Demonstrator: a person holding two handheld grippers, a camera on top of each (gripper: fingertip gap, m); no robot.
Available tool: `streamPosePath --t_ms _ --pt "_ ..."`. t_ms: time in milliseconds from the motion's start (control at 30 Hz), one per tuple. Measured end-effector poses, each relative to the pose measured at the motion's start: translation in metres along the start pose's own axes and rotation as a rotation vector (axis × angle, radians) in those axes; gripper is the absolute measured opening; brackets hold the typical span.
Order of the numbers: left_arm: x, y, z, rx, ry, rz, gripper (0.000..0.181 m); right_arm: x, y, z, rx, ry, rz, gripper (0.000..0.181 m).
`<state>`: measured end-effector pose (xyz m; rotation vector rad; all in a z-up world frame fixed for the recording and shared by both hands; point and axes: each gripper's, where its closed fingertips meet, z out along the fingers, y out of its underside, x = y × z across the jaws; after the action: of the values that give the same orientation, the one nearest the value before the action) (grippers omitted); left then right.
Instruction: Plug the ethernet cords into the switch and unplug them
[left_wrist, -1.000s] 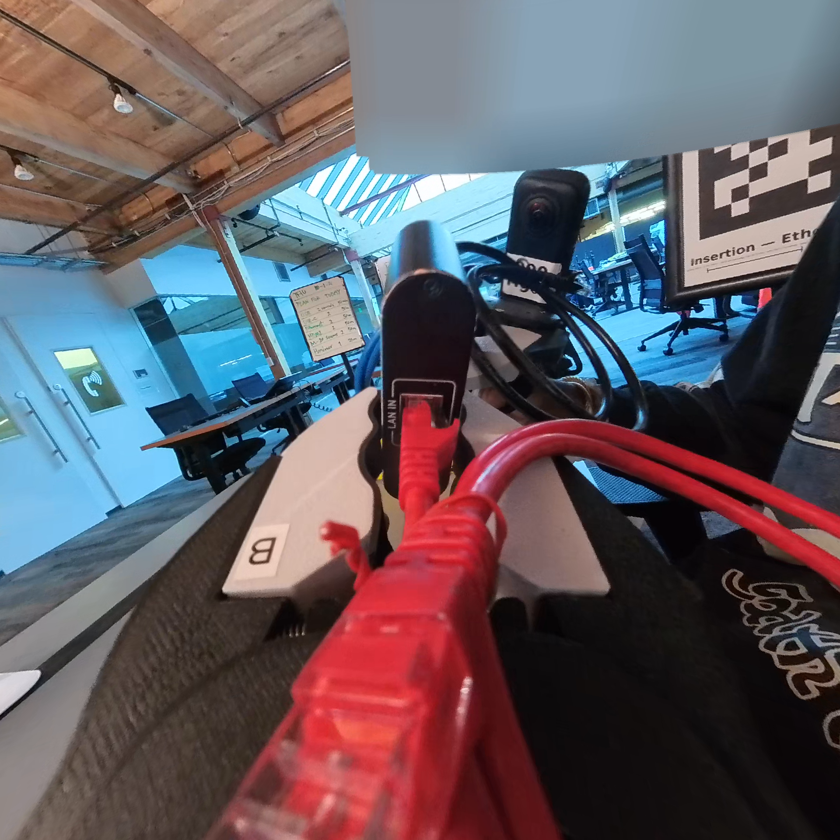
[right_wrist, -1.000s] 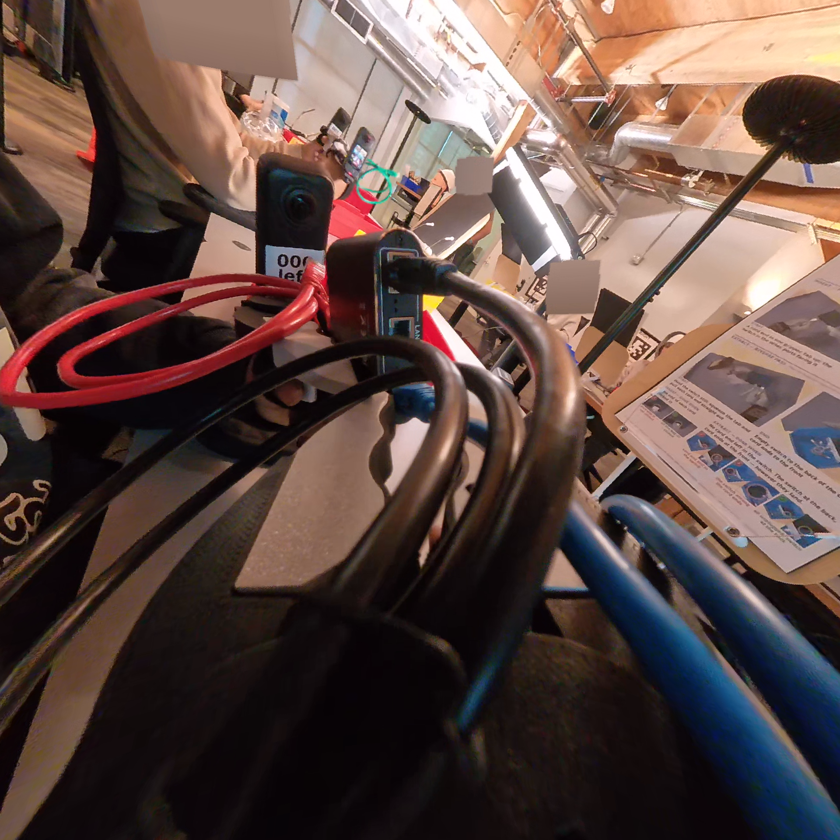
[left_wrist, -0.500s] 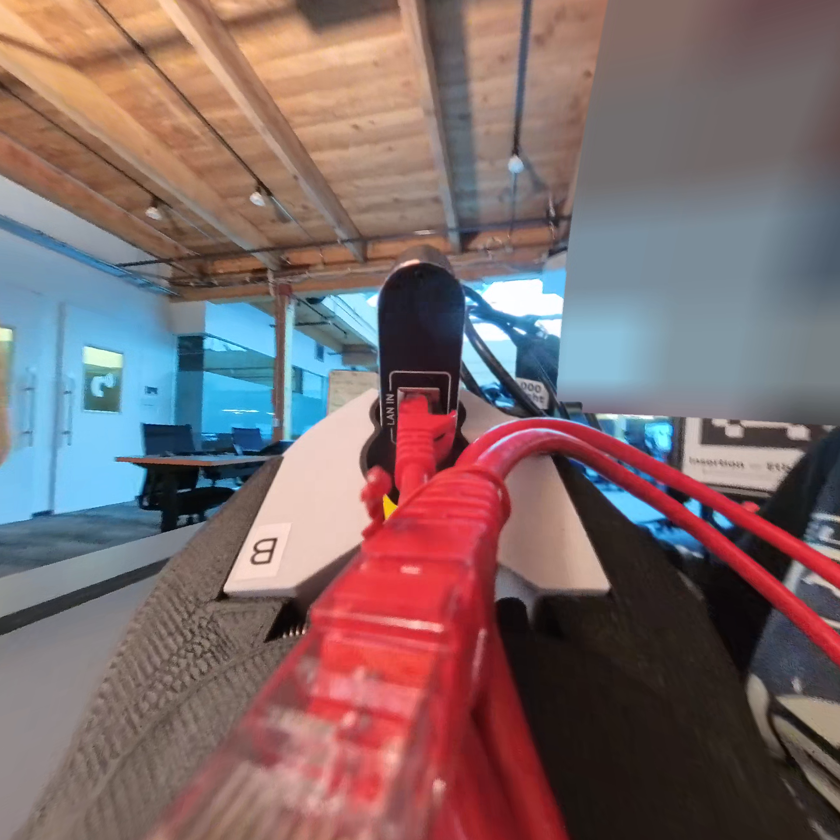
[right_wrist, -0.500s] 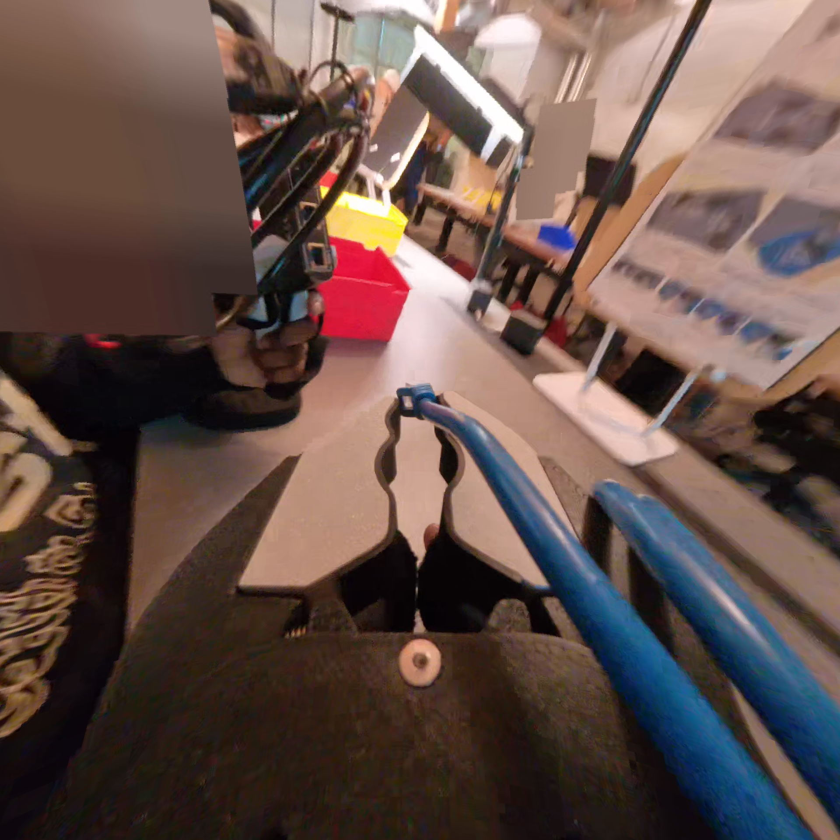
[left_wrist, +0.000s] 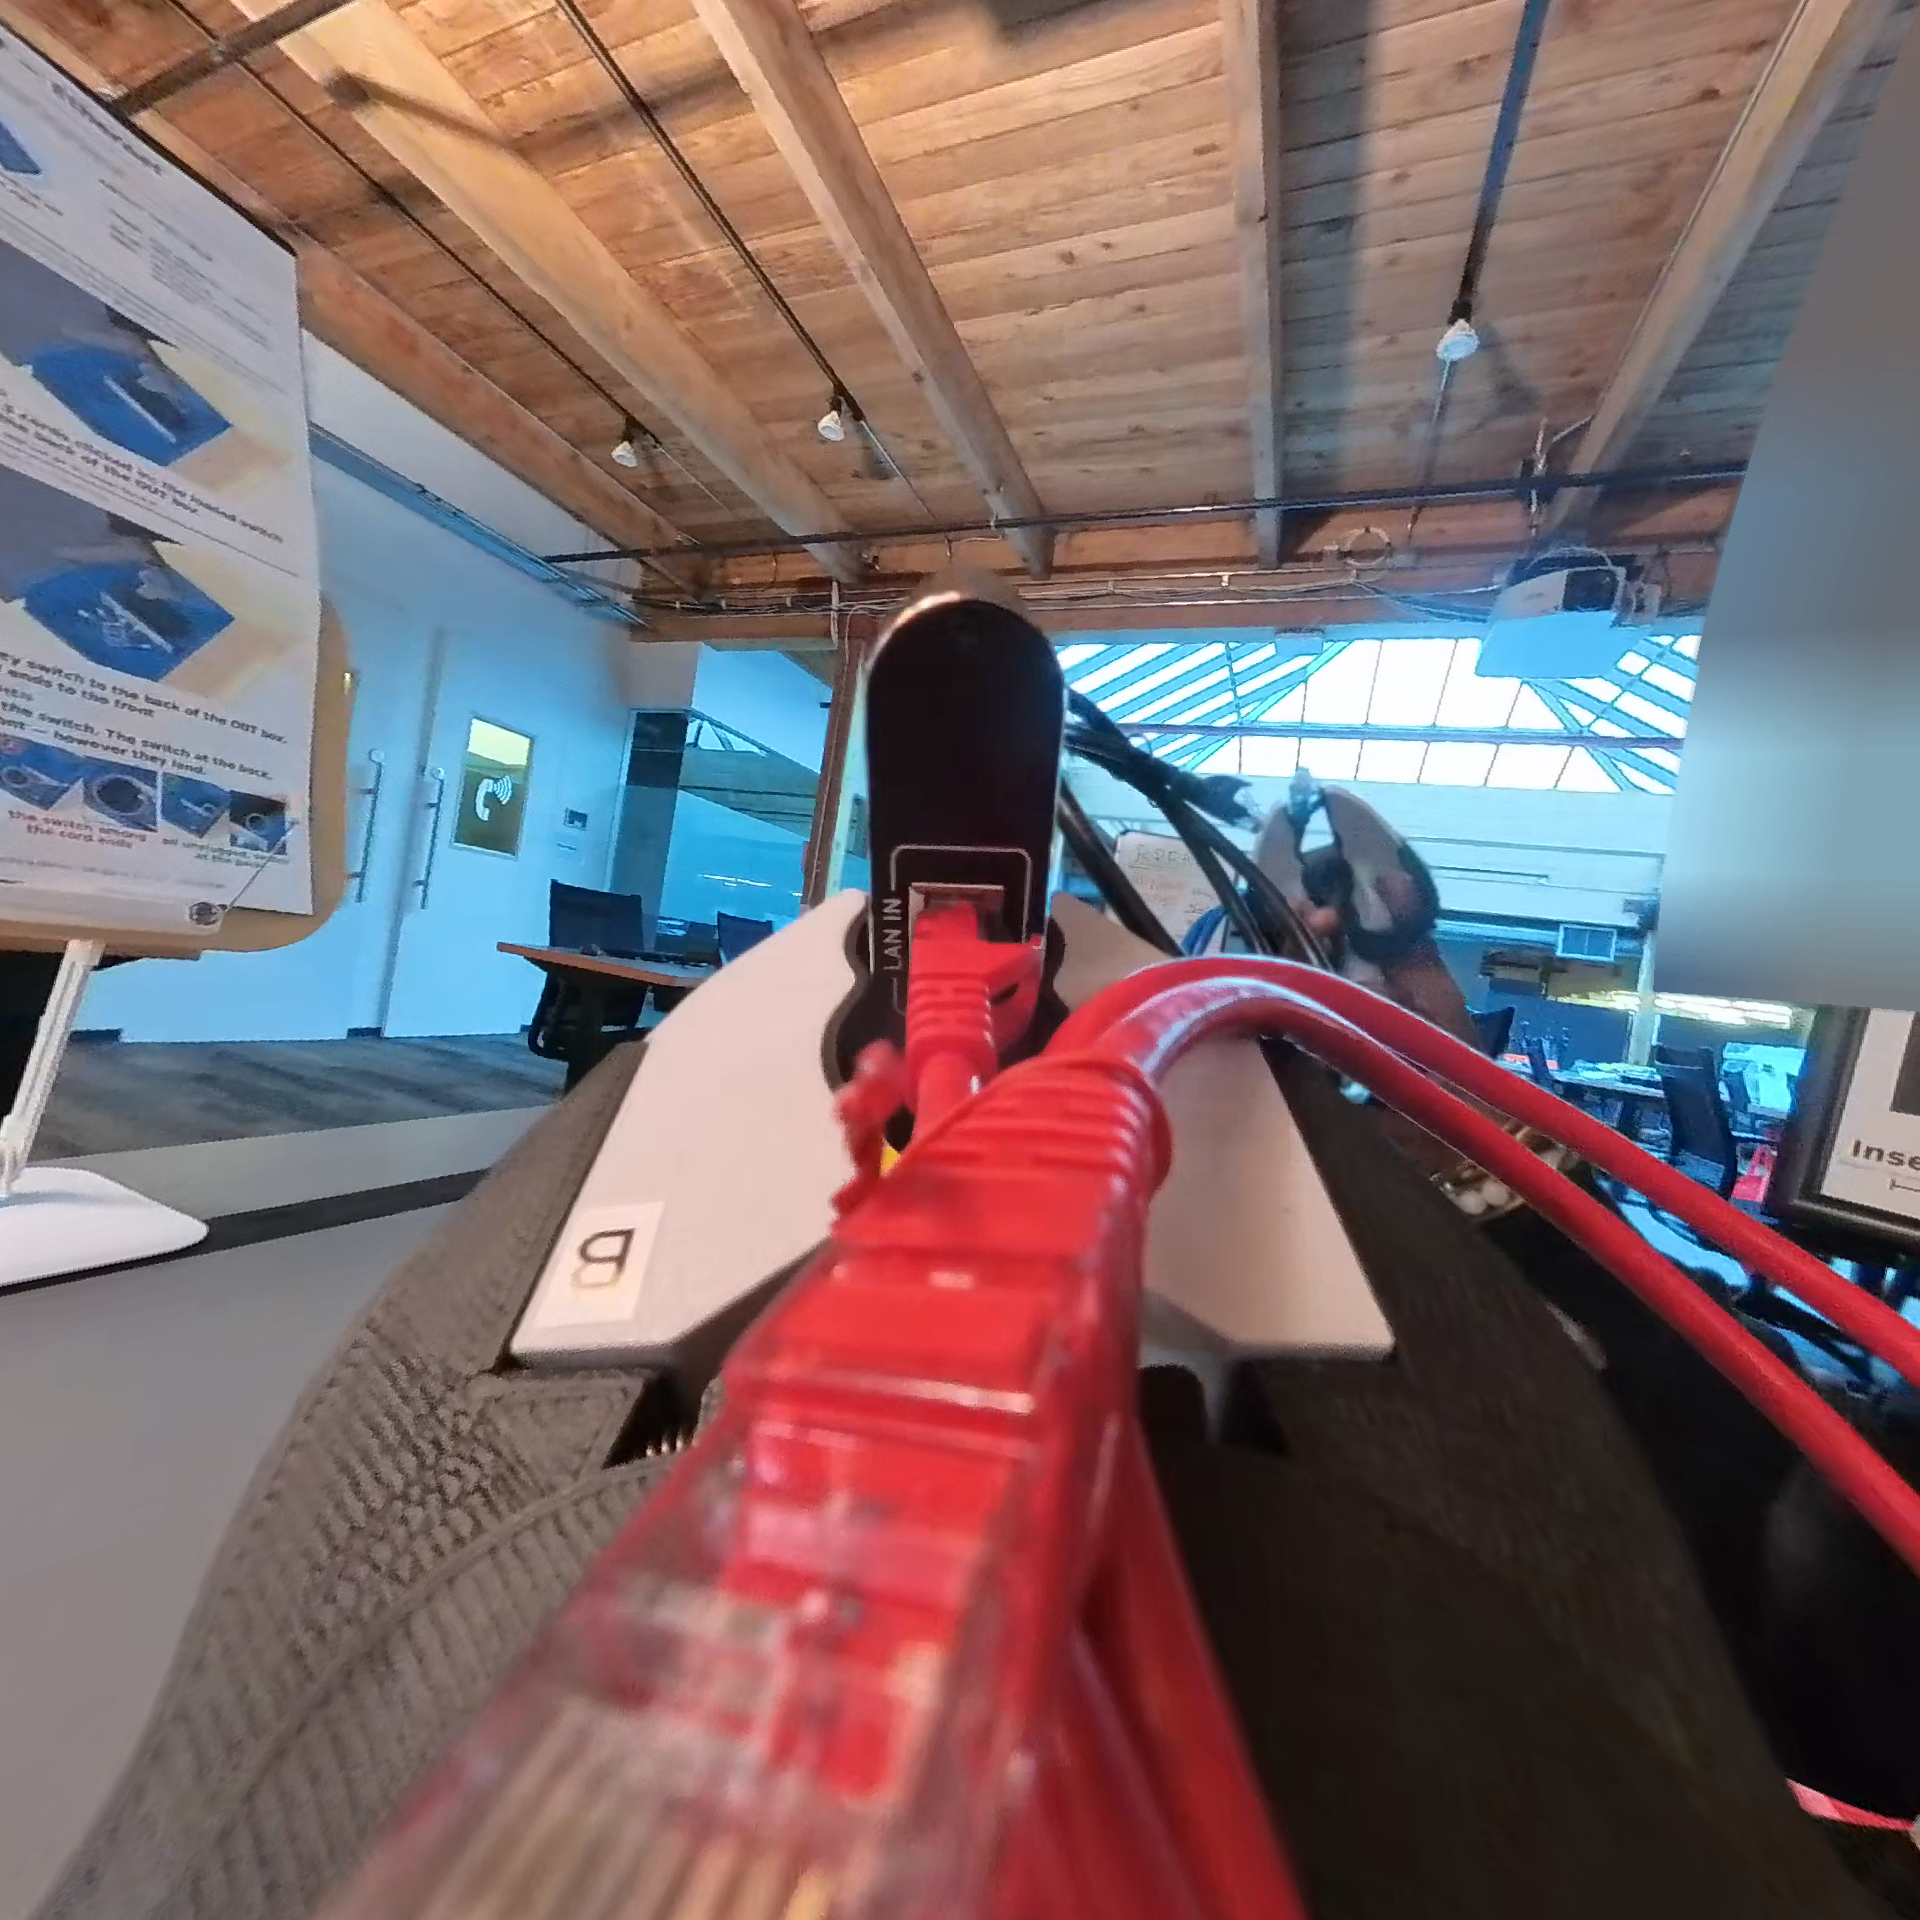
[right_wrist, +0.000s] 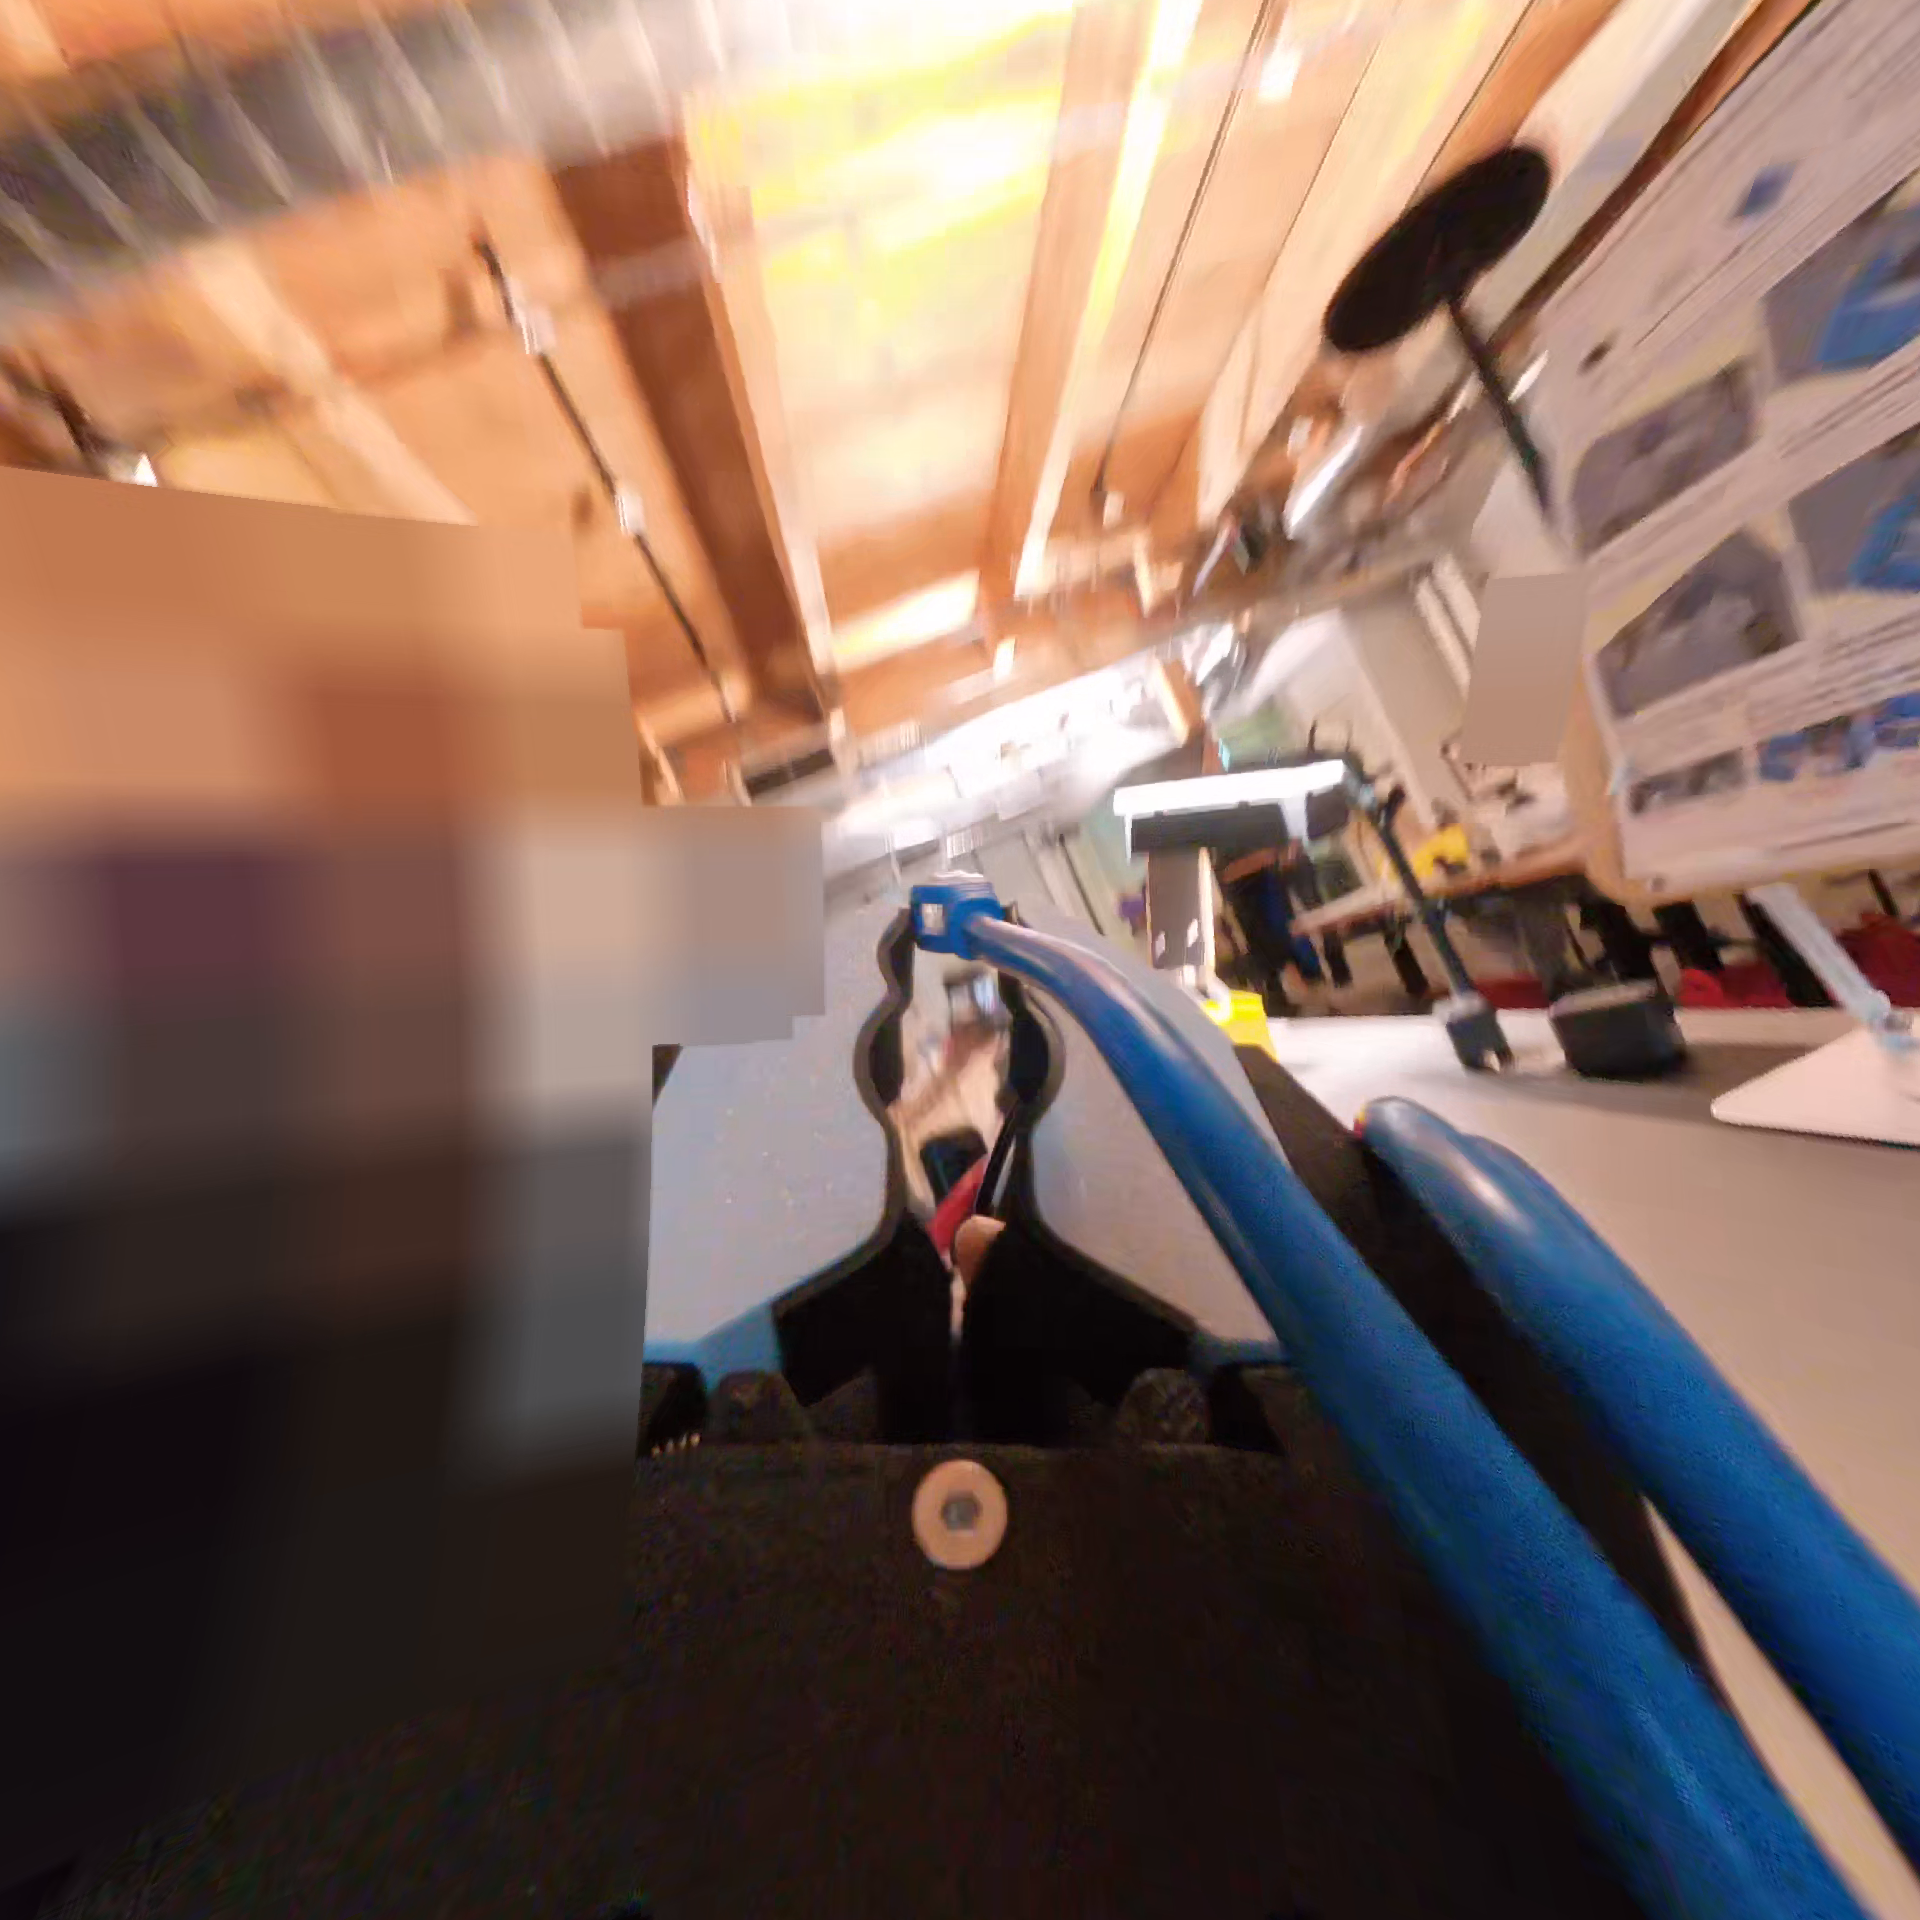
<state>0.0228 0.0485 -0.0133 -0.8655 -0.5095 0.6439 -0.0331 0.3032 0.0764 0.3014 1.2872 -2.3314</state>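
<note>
My left gripper (left_wrist: 956, 935) is shut on a small black switch (left_wrist: 966, 748) and holds it upright between the grey fingers (left_wrist: 727, 1091). A red ethernet plug (left_wrist: 951, 977) sits in the switch's port. The red cord (left_wrist: 1558, 1143) loops off to the right, and its other plug (left_wrist: 883, 1455) lies loose over the gripper body. Black cables (left_wrist: 1153, 790) hang behind the switch. My right gripper (right_wrist: 951, 935) is shut on a blue ethernet plug (right_wrist: 940, 920) at its fingertips, away from the switch. The blue cord (right_wrist: 1299, 1299) trails back over the right finger. The right wrist view is motion-blurred.
A picture instruction board (left_wrist: 156, 520) on a white stand (left_wrist: 83, 1226) stands on the grey table (left_wrist: 156, 1455) at left; it also shows in the right wrist view (right_wrist: 1745, 520). A black pole lamp (right_wrist: 1434, 249) and a framed sign (left_wrist: 1870, 1122) stand nearby. Tip to tip, the grippers are about 30 centimetres apart.
The blue plug, which was at the switch, has come away in my right gripper, which swung off and now tilts upward. My left gripper turned left with the switch and red cord.
</note>
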Motion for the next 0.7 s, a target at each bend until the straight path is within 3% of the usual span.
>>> streamPosePath --t_ms 100,267,467,700 --pt "-0.001 0.001 0.000 -0.003 0.001 -0.013 0.026 0.021 -0.034 -0.034 0.177 0.050 0.076 0.015" --pt "-0.004 0.000 -0.001 0.002 -0.009 -0.018 0.026 0.059 -0.055 -0.081 0.291 0.120 0.143 0.015" --pt "0.000 0.002 0.001 -0.016 0.004 0.001 0.026 0.110 -0.051 -0.116 0.351 0.210 0.273 0.015" --pt "0.002 0.005 0.002 -0.035 0.014 0.012 0.026 0.144 -0.045 -0.137 0.417 0.363 0.348 0.023"
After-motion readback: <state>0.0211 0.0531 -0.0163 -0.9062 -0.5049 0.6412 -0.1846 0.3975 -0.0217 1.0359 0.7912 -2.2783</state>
